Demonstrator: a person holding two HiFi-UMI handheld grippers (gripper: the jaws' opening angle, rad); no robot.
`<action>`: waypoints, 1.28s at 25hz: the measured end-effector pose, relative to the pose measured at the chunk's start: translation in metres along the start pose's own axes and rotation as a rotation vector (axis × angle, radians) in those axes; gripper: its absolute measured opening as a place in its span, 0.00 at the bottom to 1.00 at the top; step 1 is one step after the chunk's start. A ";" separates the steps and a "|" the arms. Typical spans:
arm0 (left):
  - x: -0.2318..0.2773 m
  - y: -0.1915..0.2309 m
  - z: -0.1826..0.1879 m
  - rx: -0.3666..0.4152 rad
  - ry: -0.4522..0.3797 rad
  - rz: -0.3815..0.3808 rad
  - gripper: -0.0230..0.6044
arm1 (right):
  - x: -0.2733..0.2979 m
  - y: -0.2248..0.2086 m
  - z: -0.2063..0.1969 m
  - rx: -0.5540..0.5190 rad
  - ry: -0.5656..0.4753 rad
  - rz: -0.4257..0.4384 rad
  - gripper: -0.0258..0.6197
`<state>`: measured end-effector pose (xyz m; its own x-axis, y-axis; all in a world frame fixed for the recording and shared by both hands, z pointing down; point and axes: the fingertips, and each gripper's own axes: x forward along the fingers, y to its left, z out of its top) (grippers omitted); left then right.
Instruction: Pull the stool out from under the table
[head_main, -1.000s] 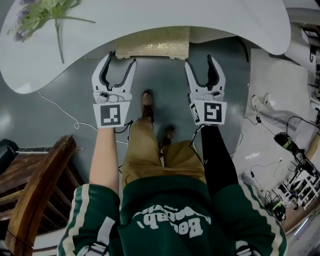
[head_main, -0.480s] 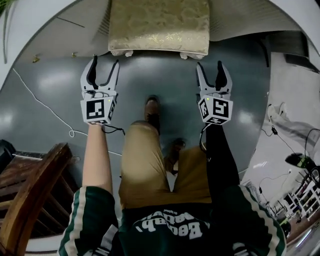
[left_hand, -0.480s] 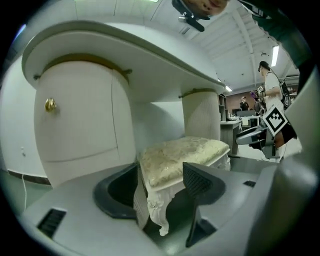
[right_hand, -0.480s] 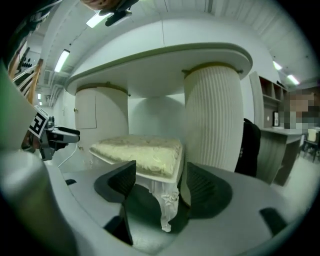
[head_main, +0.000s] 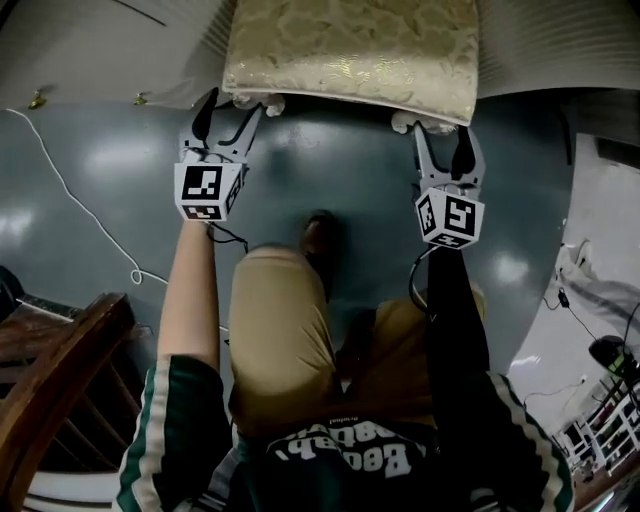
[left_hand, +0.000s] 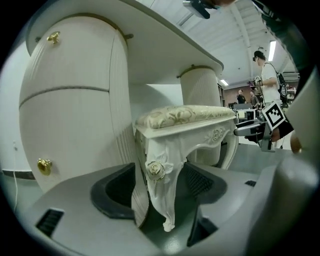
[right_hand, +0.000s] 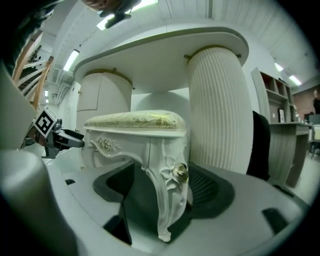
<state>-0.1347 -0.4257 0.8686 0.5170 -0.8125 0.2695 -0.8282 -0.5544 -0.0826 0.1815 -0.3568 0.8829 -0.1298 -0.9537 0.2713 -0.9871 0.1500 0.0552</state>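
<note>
A white carved stool (head_main: 350, 50) with a gold brocade cushion stands under the white table (head_main: 100, 40), its front edge toward me. My left gripper (head_main: 228, 108) straddles the stool's front left leg (left_hand: 159, 172). Its jaws are opening, and a gap shows on each side of the leg. My right gripper (head_main: 442, 140) straddles the front right leg (right_hand: 167, 200) the same way. Its jaws are also opening, and the pads stand off the leg. Each leg bears a carved rose at its knee.
Ribbed white pedestals (left_hand: 70, 110) (right_hand: 217, 110) of the table flank the stool. A wooden chair (head_main: 50, 400) stands at my lower left and a white cable (head_main: 70, 190) trails over the grey floor. Equipment clutter (head_main: 600, 360) lies at the right. People (left_hand: 265, 75) stand far off.
Both grippers have moved forward from short of the stool to around its two front legs. The head view has come lower and closer, so the stool fills more of the top.
</note>
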 end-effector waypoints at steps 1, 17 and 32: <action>0.006 -0.001 -0.003 0.006 -0.008 -0.009 0.53 | 0.002 -0.001 -0.004 -0.004 0.001 0.008 0.59; 0.022 -0.007 -0.003 0.033 0.026 -0.054 0.51 | 0.025 -0.009 -0.019 -0.091 0.005 0.144 0.47; 0.002 -0.015 -0.004 -0.031 0.207 -0.071 0.50 | 0.005 -0.002 -0.023 -0.060 0.190 0.172 0.48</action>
<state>-0.1223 -0.4185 0.8746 0.5217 -0.7153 0.4650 -0.7990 -0.6007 -0.0275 0.1851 -0.3555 0.9062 -0.2693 -0.8477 0.4570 -0.9441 0.3260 0.0486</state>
